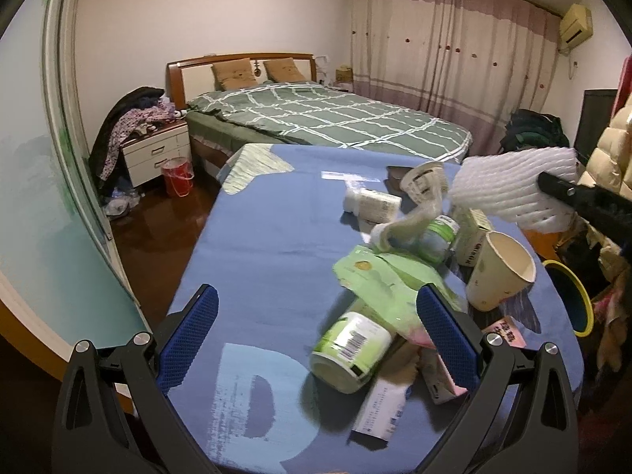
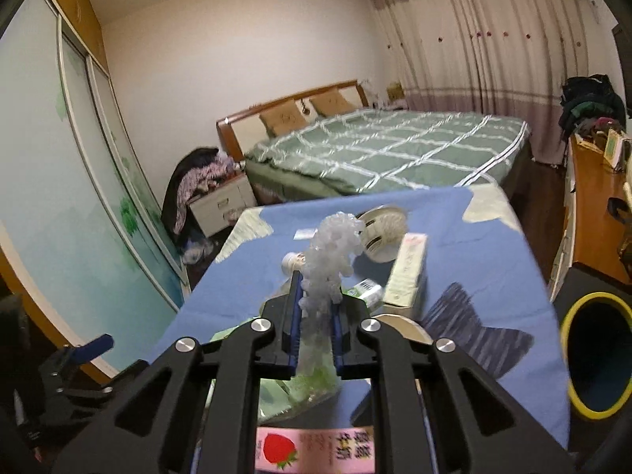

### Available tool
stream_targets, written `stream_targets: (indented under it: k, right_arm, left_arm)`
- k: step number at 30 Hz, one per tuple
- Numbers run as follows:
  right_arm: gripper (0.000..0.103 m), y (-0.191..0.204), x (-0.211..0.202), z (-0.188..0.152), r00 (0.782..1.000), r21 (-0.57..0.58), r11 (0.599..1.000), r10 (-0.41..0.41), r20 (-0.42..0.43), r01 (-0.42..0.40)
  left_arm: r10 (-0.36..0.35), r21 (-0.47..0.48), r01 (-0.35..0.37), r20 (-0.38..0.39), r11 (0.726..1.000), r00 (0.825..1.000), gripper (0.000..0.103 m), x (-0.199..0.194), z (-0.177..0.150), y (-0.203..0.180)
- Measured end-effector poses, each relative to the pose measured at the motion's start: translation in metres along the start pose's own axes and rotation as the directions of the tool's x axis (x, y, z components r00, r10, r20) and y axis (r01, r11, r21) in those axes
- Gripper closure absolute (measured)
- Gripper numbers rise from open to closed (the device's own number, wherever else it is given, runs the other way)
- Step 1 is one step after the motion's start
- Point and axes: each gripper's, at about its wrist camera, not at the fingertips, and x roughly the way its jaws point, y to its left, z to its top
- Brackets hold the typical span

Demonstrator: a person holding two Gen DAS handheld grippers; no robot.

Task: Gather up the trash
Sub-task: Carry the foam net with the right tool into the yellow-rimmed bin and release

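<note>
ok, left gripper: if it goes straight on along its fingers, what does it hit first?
Most likely the green-labelled bottle lying on its side on the blue tablecloth, between the open fingers of the left gripper and nearest to it. The green wrapper lies just behind. Depth is unclear in the fisheye view.

On the blue cloth-covered table lie two green-labelled plastic bottles, two beige paper cups, one white foam fruit net, one pink strawberry milk carton and one tall pale cardboard box. One yellow-rimmed bin stands beside the table's right edge.
</note>
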Motion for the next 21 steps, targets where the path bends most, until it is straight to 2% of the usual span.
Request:
stream_targets:
  k: [3,6,9,13,15,16,19,21]
  right_arm:
    - [0.091,-0.016,-0.019,-0.001,0.999,0.015,0.999,-0.041,0.026,0.041]
    - [0.091,-0.044,-0.037,-0.005,0.991,0.038,0.991,-0.126,0.045,0.124]
    - [0.091,-0.083,-0.051,-0.012,0.974,0.079,0.972,-0.225,0.039,0.222]
    - [0.090,-0.138,-0.066,-0.024,0.930,0.134,0.922,-0.368,0.011,0.363]
    - [0.090,-0.164,-0.072,-0.033,0.898,0.153,0.887,-0.439,-0.004,0.435]
    - [0.089,-0.179,-0.074,-0.039,0.871,0.160,0.859,-0.491,-0.016,0.487]
    - [0.089,-0.212,-0.071,-0.056,0.824,0.176,0.806,-0.563,-0.064,0.565]
    - [0.089,-0.227,-0.065,-0.070,0.809,0.180,0.789,-0.579,-0.103,0.588]
  left_arm:
    - [-0.028,0.015,0.028,-0.003,0.999,1.000,0.004,-0.003,-0.003,-0.009]
    - [-0.065,0.044,0.065,-0.012,0.997,0.998,0.004,-0.004,-0.009,-0.023]
    - [-0.114,0.082,0.116,-0.035,0.990,0.993,0.004,-0.002,-0.016,-0.041]
    - [-0.188,0.135,0.200,-0.094,0.970,0.978,0.004,0.004,-0.031,-0.071]
    - [-0.214,0.153,0.232,-0.123,0.961,0.969,0.004,0.009,-0.039,-0.084]
    - [-0.227,0.157,0.249,-0.146,0.956,0.963,0.004,0.013,-0.043,-0.090]
    - [-0.256,0.150,0.289,-0.204,0.946,0.945,0.004,0.022,-0.053,-0.104]
    - [-0.272,0.137,0.308,-0.231,0.941,0.934,0.004,0.029,-0.057,-0.108]
